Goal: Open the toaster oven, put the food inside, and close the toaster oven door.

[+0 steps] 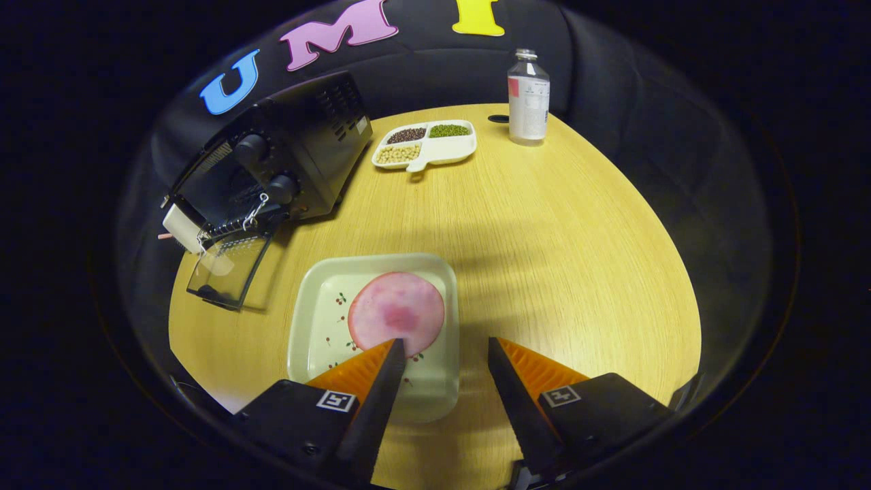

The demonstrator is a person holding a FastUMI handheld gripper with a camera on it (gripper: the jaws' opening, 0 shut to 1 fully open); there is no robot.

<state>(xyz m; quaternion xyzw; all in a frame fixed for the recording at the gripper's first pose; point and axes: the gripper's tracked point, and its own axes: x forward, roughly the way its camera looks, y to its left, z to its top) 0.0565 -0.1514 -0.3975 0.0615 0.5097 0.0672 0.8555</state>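
With the toaster oven (286,156) door already hanging open, the gripper (446,350) is hovering with fingers spread wide and empty over the ham slice (397,309) on its tray (306,320), judging by which the grasp is next.

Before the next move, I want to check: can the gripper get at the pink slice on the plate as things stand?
Probably yes. The gripper is open above the plate, one fingertip over the slice, and nothing lies on top of it.
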